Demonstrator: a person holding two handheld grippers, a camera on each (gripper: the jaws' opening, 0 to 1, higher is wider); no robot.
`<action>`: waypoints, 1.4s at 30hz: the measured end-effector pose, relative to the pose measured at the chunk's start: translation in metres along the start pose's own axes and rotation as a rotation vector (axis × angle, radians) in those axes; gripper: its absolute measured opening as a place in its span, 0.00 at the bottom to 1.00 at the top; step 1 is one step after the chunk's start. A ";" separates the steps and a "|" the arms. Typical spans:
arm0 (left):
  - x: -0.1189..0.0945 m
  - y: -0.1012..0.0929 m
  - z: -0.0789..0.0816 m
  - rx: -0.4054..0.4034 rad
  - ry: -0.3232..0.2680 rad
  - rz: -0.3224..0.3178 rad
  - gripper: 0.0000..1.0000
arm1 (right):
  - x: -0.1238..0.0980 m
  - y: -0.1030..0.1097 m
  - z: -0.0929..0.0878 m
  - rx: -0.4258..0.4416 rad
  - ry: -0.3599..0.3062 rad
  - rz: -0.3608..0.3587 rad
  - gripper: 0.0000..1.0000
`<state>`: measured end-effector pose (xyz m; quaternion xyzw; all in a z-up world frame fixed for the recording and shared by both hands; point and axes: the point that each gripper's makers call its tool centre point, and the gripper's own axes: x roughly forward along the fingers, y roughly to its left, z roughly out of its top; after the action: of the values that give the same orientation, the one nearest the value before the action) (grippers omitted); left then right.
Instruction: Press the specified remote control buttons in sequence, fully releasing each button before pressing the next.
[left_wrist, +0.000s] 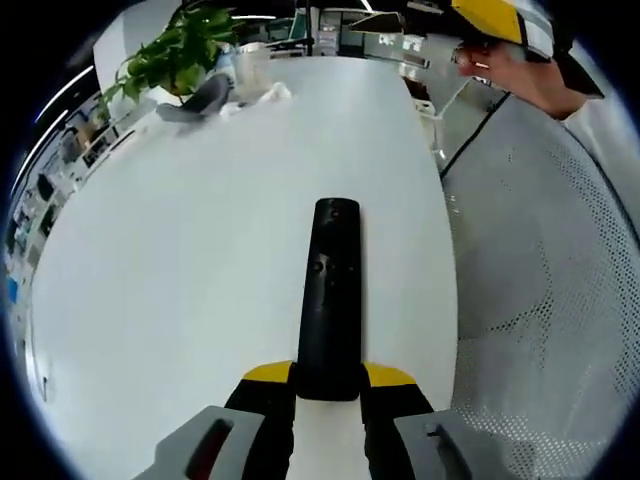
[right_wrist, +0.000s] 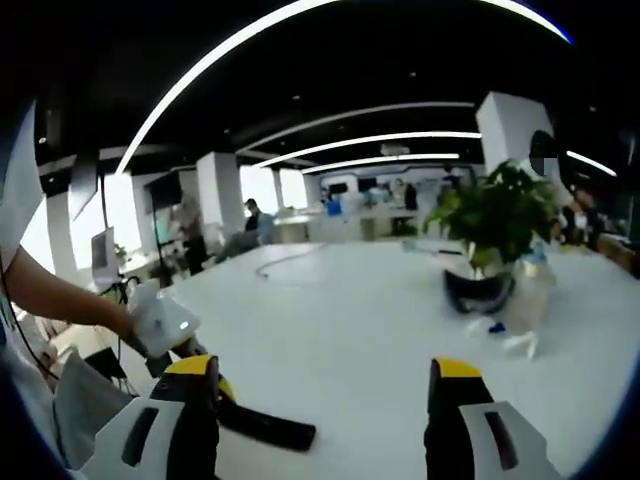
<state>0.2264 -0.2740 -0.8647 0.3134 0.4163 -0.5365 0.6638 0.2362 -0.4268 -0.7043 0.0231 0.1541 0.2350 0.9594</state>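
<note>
Your left gripper (left_wrist: 328, 392) has its jaws clenched on the near end of the remote (left_wrist: 330, 300), a light, rigid, slick bar lying along the counter (left_wrist: 180, 300), while your right gripper (right_wrist: 325, 400) hangs spread wide, so keep gripping that tail, clear of the buttons.

No readable text, label, brand or number showed; marks on the remote (left_wrist: 327, 305) were too small to read.
</note>
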 end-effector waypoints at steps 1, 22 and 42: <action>0.000 0.003 0.000 0.008 0.007 0.004 0.24 | 0.000 0.000 0.000 -0.001 0.001 0.001 0.85; 0.000 0.055 0.002 0.025 0.067 0.023 0.24 | 0.002 -0.002 -0.005 -0.008 0.025 -0.013 0.83; 0.002 0.091 0.008 0.043 0.080 0.011 0.24 | 0.004 -0.007 -0.007 -0.004 0.043 -0.035 0.82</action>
<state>0.3167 -0.2615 -0.8653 0.3512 0.4293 -0.5288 0.6424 0.2401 -0.4318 -0.7130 0.0133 0.1745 0.2188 0.9600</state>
